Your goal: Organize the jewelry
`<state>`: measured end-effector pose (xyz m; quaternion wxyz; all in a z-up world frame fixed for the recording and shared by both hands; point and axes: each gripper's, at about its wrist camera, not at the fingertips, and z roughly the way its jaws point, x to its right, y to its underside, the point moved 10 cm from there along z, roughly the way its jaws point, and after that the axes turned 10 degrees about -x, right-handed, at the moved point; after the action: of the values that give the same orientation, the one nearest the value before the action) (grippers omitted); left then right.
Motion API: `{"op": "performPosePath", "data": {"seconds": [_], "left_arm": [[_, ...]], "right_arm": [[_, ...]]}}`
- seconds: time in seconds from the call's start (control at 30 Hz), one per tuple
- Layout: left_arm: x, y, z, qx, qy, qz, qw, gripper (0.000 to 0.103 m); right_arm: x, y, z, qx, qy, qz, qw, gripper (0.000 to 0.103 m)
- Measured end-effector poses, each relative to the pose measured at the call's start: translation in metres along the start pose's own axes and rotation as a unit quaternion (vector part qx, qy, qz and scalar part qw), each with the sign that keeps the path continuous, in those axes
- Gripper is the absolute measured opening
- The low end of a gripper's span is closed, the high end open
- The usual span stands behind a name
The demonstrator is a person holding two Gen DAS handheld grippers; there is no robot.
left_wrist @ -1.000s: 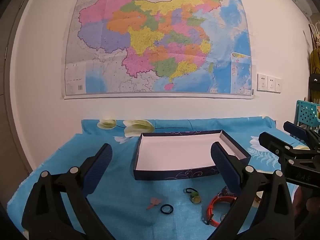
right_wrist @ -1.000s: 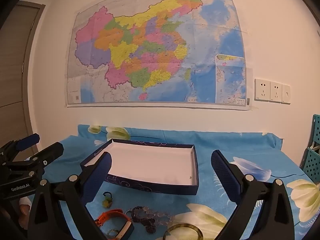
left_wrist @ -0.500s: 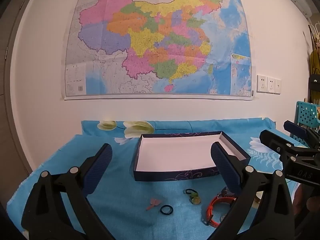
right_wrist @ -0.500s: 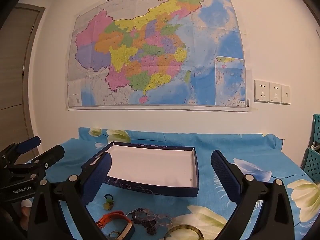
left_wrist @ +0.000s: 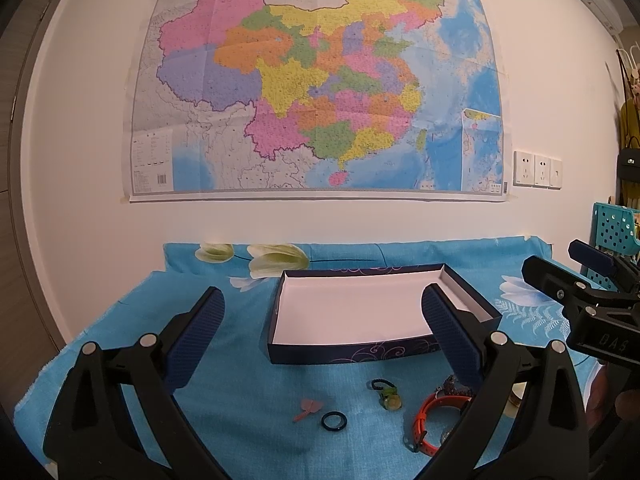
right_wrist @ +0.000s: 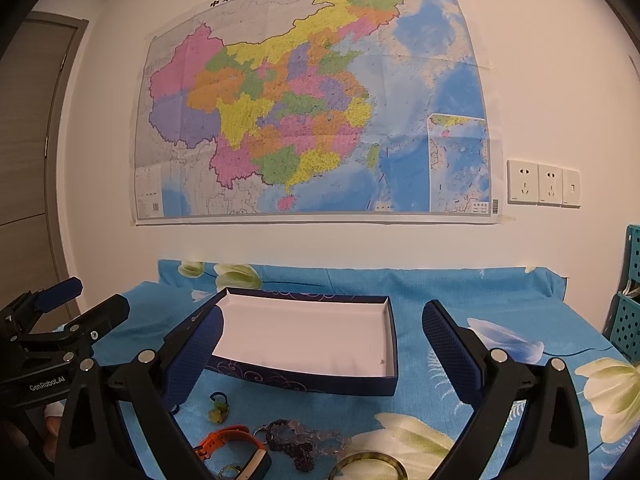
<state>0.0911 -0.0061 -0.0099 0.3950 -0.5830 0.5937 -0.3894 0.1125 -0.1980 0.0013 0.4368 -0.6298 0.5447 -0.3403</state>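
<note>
Both wrist cameras looked forward from low over the near table edge toward the wall map, the left from further left, sharing the mid-frame navy box and orange watch.

Pretty sure this is someone's home, a spare room maybe: a big wall map taped up, wall sockets right of it, a floral blue tablecloth below it, and a door off to its left.
</note>
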Motion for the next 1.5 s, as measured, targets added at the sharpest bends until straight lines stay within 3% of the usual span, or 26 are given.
{"op": "performPosePath", "data": {"seconds": [1.5], "left_arm": [[0.0018, 0.0011, -0.0015, 0.002, -0.001, 0.0, 1.0, 0.097]], "right_arm": [[-0.0026, -0.0008, 0.0025, -0.005, -0.014, 0.002, 1.0, 0.096]]}}
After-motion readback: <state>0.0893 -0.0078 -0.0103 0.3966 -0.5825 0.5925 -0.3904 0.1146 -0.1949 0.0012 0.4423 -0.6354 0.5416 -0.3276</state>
